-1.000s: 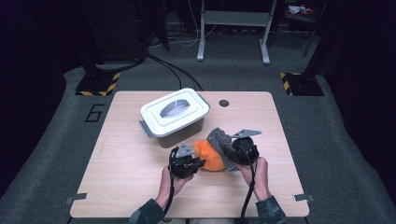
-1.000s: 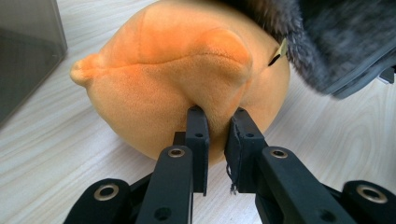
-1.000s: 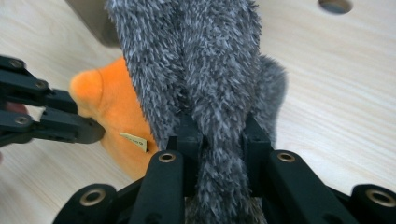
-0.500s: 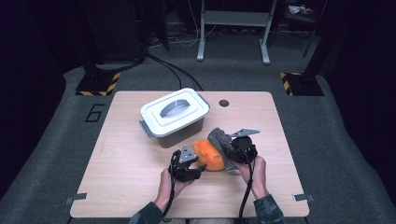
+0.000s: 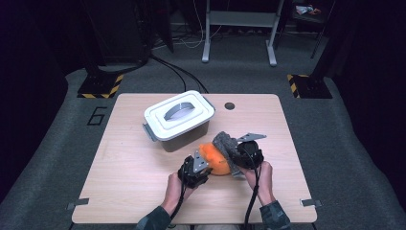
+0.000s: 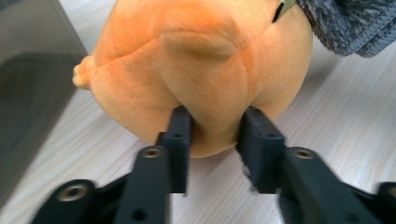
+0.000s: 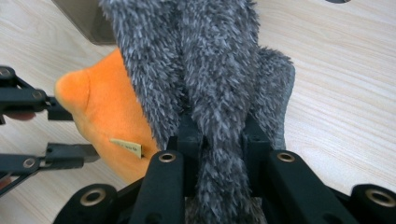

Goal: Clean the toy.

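Pinched between the narrowly parted, just-closing left gripper, the orange plush toy is steadied while the clamped right gripper grips the grey fuzzy cloth for pulling.

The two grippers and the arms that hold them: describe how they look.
Both the left gripper and the right gripper are black, blocky hand-held units, each with a grey three-cornered plate on top. Each has two flat black jaws on arms joined with round metal-ringed pivots. A black cable trails from each toward the person. The sleeves are dark with a mottled pattern.
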Demonstrator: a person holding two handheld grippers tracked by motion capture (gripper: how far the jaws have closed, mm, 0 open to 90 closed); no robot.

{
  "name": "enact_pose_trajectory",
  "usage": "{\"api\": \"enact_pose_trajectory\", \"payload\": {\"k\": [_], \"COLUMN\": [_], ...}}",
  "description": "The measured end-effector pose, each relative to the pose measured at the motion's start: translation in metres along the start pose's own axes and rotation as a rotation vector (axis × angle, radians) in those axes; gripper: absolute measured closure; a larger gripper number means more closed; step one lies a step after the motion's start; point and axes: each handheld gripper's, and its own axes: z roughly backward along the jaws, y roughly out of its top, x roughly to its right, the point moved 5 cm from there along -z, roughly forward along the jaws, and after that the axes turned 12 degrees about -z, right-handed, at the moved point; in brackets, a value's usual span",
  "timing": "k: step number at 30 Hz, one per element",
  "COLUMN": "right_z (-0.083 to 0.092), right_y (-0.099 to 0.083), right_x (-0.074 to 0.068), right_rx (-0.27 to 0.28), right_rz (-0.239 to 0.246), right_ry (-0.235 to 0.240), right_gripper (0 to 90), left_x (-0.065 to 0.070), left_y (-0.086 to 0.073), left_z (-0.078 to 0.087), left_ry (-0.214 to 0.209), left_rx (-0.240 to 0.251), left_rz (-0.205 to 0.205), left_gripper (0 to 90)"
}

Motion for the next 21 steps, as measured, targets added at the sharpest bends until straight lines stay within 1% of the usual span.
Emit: {"api": "enact_pose_trajectory", "payload": {"k": [1, 2, 3, 4, 5, 6, 7, 8, 9, 10, 12, 15, 17, 19, 20, 21], "right_z": [0.0, 0.001, 0.001, 0.002, 0.004, 0.006, 0.008, 0.01, 0.012, 0.014, 0.018, 0.022, 0.024, 0.027, 0.029, 0.029], "right_y": [0.0, 0.0, -0.001, -0.001, -0.001, -0.002, -0.002, -0.002, -0.002, -0.001, -0.002, -0.002, -0.003, -0.002, -0.001, -0.001], "right_x": [0.0, 0.001, 0.001, 0.002, 0.001, 0.003, 0.002, 0.001, 0.001, 0.0, -0.004, -0.013, -0.018, -0.023, -0.029, -0.029], "right_rx": [0.005, 0.003, 0.005, 0.011, 0.01, 0.018, 0.023, 0.028, 0.032, 0.037, 0.045, 0.053, 0.056, 0.063, 0.069, 0.069], "right_rz": [-0.004, 0.004, -0.006, 0.011, -0.014, -0.001, -0.004, -0.015, -0.008, 0.0, 0.004, 0.033, 0.044, 0.055, 0.058, 0.058], "right_ry": [0.0, 0.002, 0.001, 0.002, 0.002, 0.007, 0.006, 0.007, 0.007, 0.007, 0.017, 0.026, 0.03, 0.044, 0.056, 0.056], "right_gripper": [74.7, 74.7, 74.7, 74.6, 74.7, 74.7, 74.7, 74.7, 74.7, 74.7, 74.7, 74.7, 74.6, 74.7, 74.6, 74.6], "left_x": [0.0, -0.001, -0.002, -0.002, -0.003, -0.003, -0.003, -0.004, -0.003, -0.004, -0.004, -0.005, -0.006, -0.006, -0.006, -0.007], "left_y": [0.0, -0.001, -0.001, -0.001, -0.001, 0.0, 0.001, 0.001, 0.002, 0.003, 0.004, 0.007, 0.008, 0.01, 0.011, 0.012], "left_z": [0.0, -0.001, 0.0, 0.0, 0.0, 0.001, 0.002, 0.002, 0.003, 0.003, 0.005, 0.007, 0.01, 0.013, 0.015, 0.017], "left_ry": [-0.015, -0.022, -0.027, -0.026, -0.034, -0.037, -0.043, -0.045, -0.054, -0.053, -0.073, -0.089, -0.098, -0.108, -0.114, -0.116], "left_rx": [-0.001, 0.001, 0.0, 0.01, 0.016, 0.019, 0.022, 0.023, 0.02, 0.024, 0.03, 0.045, 0.052, 0.067, 0.069, 0.076], "left_rz": [0.009, 0.016, 0.026, 0.038, 0.052, 0.058, 0.071, 0.073, 0.08, 0.087, 0.11, 0.135, 0.148, 0.172, 0.177, 0.174], "left_gripper": [73.5, 75.5, 77.3, 78.6, 80.0, 80.8, 81.4, 81.9, 82.0, 82.1, 82.2, 82.6, 82.6, 82.7, 82.7, 82.7]}}
